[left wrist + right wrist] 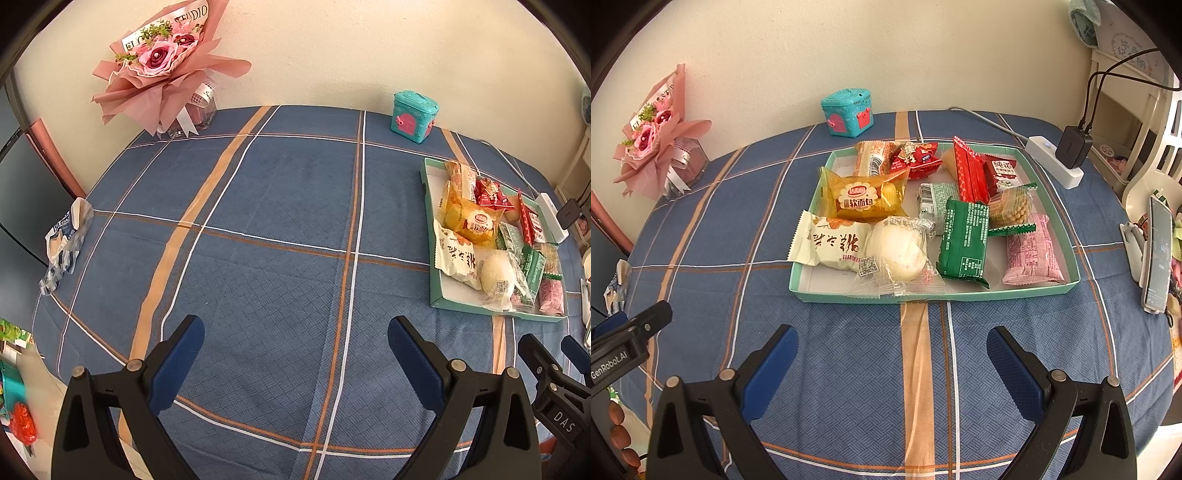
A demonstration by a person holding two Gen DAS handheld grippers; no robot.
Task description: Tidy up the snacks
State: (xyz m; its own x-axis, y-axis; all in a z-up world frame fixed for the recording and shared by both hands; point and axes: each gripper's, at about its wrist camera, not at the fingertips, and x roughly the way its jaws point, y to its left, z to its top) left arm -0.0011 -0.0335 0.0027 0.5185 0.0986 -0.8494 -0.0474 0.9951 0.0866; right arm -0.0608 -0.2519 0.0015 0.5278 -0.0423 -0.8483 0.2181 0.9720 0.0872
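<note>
Both the left tool (295, 354) and right tool (892, 360) hang released, empty; snacks fill the tray (960, 295) near the tabletop's (277, 221) right edge.

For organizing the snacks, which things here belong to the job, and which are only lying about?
Belong to the job:
tray
yellow bread pack
green pack
pink pack
white bun

Only lying about:
flower bouquet
teal box
power strip
phone

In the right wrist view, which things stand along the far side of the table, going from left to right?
Pink bouquet → teal box → white power strip with the black charger plugged on it.
</note>
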